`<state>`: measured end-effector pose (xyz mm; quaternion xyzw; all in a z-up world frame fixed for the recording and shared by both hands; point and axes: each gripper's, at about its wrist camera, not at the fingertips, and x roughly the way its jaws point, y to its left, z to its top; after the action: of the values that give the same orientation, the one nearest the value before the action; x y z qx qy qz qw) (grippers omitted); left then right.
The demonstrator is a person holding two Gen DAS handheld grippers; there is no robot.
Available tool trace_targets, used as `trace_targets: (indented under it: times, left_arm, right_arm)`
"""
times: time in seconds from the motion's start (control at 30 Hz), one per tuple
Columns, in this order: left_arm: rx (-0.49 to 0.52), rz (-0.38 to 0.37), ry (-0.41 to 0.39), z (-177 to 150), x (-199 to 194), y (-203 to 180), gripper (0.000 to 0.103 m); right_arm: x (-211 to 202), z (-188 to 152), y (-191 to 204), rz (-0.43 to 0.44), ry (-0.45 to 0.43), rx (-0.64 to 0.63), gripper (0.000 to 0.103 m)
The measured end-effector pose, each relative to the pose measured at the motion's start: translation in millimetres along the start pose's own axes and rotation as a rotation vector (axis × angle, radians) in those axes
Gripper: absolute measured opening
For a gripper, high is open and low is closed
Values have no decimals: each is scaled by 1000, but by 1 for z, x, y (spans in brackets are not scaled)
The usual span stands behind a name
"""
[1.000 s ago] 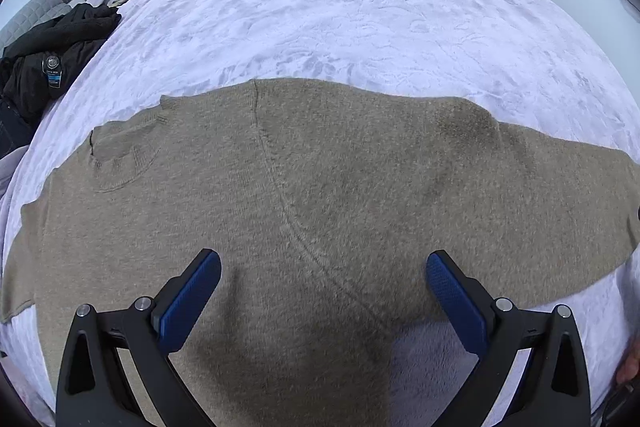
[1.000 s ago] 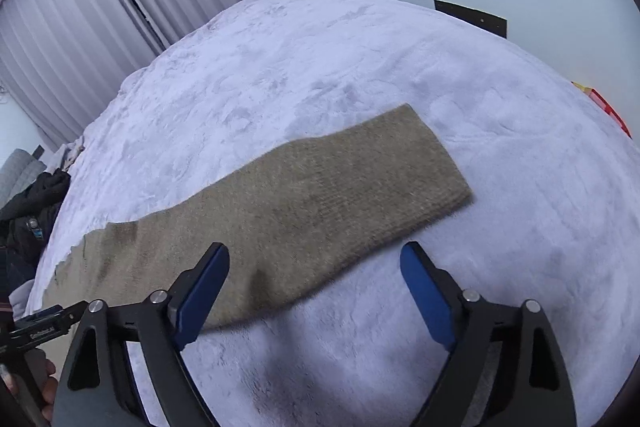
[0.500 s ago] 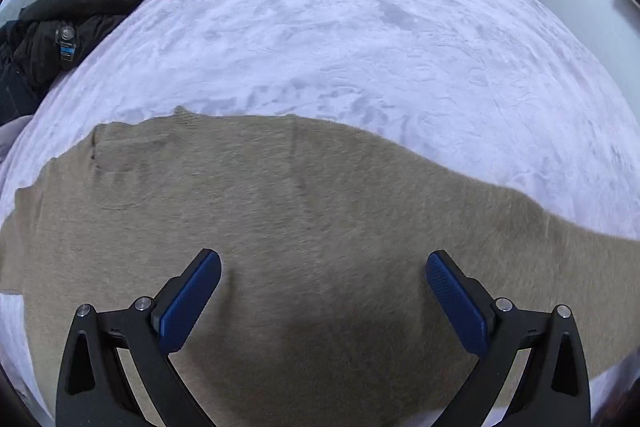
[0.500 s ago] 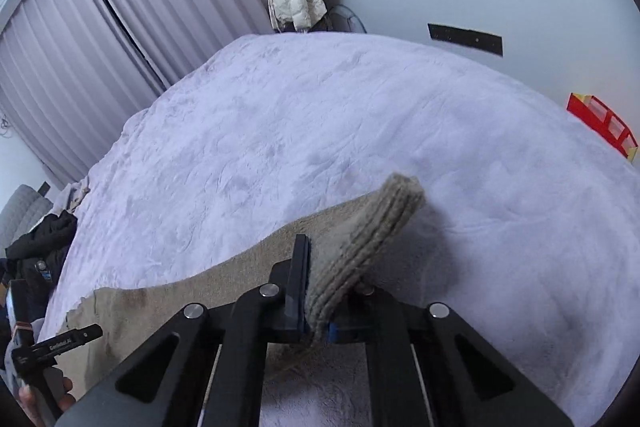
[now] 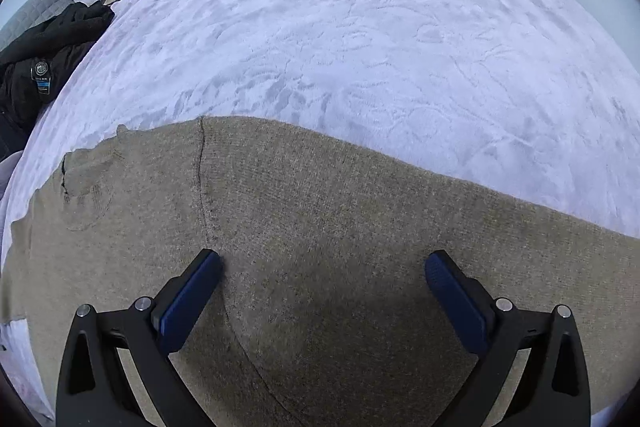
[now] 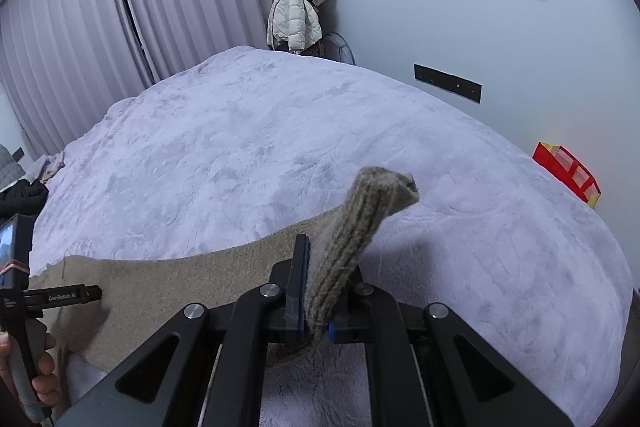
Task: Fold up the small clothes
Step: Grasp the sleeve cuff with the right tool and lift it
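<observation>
Pinching sweater cuff (image 6: 362, 227), right gripper (image 6: 316, 291)

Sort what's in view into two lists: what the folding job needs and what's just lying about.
For the job:
- tan knit sweater spread on the bed
- its ribbed sleeve cuff, clamped in the right gripper
- open left gripper over the sweater's body

Lying about:
- black jacket at the bedside
- white puffer coat hanging
- red box

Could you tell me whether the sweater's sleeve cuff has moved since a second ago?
Yes. The cuff lay flat on the bed cover then; now the right gripper is shut on it and it stands raised above the cover.
</observation>
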<state>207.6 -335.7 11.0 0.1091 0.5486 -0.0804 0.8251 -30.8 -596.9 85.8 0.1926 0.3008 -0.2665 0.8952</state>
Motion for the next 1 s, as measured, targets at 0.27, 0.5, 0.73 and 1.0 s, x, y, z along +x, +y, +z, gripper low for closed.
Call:
trace_targets:
  times: [0.27, 0.5, 0.73, 1.0]
  left_arm:
    - [50, 23, -24, -6, -11, -4, 103]
    - [-23, -42, -36, -50, -22, 25, 103]
    - [5, -81, -21, -48, -19, 30, 103]
    - [-119, -98, -31, -67, -32, 122, 103]
  right_arm:
    - [7, 4, 10, -24, 14, -44, 7]
    - [-9, 7, 20, -56, -10, -93, 7]
    - [-14, 11, 46, -76, -16, -117, 7]
    - [-58, 26, 115, -5, -106, -215, 7]
